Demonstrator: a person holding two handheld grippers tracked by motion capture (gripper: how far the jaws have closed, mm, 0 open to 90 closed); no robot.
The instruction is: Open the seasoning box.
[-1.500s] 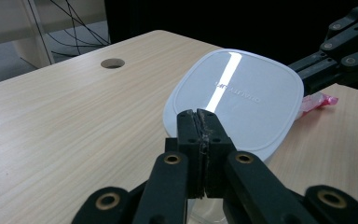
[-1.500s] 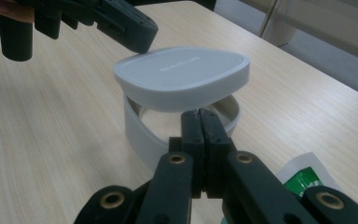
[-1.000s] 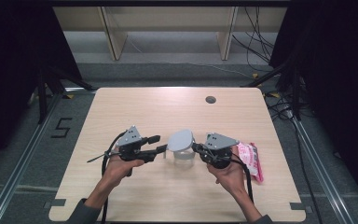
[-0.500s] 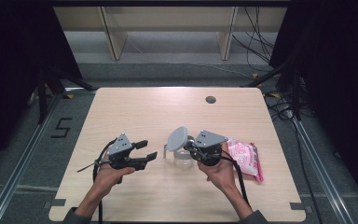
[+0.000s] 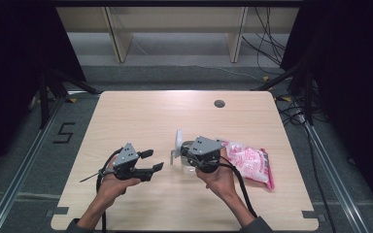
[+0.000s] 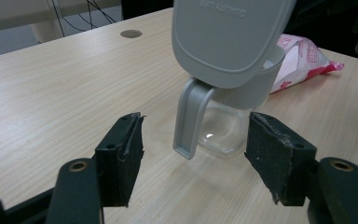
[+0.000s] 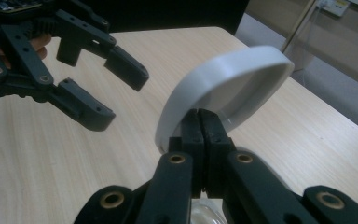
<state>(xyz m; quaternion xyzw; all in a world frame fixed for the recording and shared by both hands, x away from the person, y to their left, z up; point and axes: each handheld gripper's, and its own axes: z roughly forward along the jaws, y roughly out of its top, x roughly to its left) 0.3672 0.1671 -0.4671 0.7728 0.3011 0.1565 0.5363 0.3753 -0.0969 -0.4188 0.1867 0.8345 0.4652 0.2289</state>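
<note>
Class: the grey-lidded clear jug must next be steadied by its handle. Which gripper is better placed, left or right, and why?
Left. The left gripper is open, its jaws just widened, facing the grey handle of the clear plastic jug. The right gripper is shut on the raised grey lid.

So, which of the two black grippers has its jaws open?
The left gripper: its jaws stand apart and empty, while the right gripper is closed on the grey jug lid.

L gripper (image 5: 152, 161) jaws just opened wide; R gripper (image 7: 200, 128) clamped shut.
</note>
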